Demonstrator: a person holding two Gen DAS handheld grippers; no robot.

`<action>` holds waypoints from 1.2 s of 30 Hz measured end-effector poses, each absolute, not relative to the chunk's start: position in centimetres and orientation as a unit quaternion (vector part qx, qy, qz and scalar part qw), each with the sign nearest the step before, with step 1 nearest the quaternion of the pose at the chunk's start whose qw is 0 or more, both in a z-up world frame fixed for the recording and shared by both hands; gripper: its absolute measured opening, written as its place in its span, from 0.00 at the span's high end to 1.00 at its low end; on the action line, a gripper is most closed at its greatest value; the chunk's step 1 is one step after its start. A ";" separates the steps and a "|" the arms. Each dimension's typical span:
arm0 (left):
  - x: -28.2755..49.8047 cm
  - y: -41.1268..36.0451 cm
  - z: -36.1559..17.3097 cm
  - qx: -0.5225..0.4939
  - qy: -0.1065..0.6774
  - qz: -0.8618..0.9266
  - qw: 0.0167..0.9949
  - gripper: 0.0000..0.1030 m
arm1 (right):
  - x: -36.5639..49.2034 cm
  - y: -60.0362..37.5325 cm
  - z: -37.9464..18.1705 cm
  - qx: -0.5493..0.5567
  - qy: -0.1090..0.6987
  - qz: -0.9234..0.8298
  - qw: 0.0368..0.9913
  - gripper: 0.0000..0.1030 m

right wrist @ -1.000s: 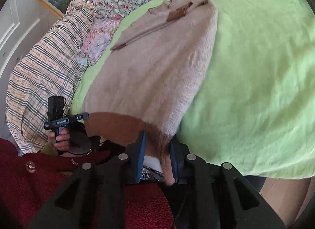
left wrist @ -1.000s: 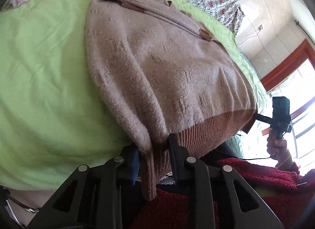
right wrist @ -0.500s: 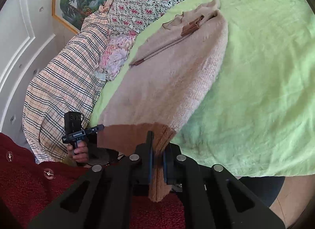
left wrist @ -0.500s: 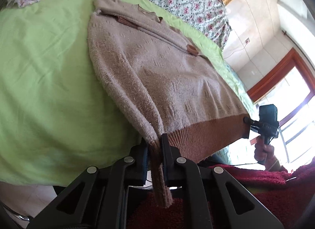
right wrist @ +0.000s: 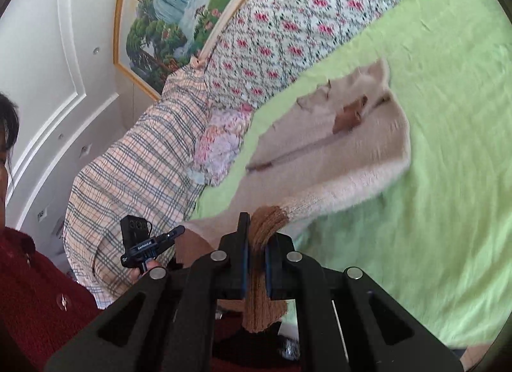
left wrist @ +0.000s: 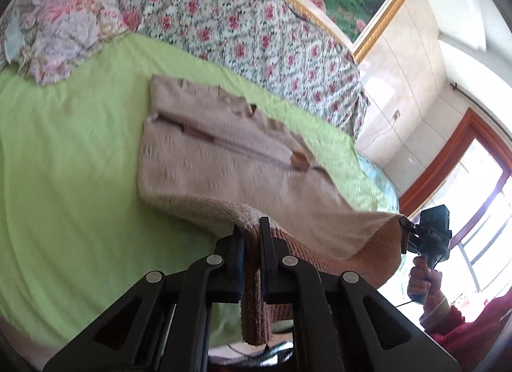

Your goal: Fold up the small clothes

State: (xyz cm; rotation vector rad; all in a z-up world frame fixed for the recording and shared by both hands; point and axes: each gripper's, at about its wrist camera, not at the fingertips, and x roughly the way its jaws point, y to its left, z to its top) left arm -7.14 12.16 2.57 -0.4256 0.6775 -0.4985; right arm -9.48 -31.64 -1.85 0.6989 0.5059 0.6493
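Observation:
A small beige knitted sweater (left wrist: 224, 160) with a brown ribbed hem lies on the green bedsheet (left wrist: 70, 154); its collar end rests flat at the far side. My left gripper (left wrist: 252, 228) is shut on the left corner of the brown hem (left wrist: 252, 301), lifted above the sheet. My right gripper (right wrist: 256, 228) is shut on the right hem corner (right wrist: 265, 228); the sweater (right wrist: 336, 154) stretches away from it. The hem hangs raised between both grippers.
A floral quilt (left wrist: 230, 23) and a floral pillow (left wrist: 67, 32) lie at the head of the bed. A plaid blanket (right wrist: 137, 173) lies at the left in the right wrist view. The green sheet (right wrist: 448, 148) spreads on both sides of the sweater.
Both grippers have lifted the hem higher and carried it forward toward the collar. The near half of the sweater has come off the sheet and folds over.

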 end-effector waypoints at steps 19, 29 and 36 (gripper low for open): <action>23.1 10.7 4.9 -0.156 0.327 -0.149 0.920 0.95 | 20.2 -35.2 1.1 0.303 0.295 0.150 0.894 0.92; 29.2 11.2 -2.6 -0.154 0.403 -0.109 0.896 0.93 | 24.4 -35.3 -4.9 0.297 0.368 0.117 0.874 0.90; 22.7 9.1 -1.9 -0.154 0.404 -0.158 0.888 0.87 | 18.7 -34.3 -3.0 0.274 0.332 0.131 0.893 0.76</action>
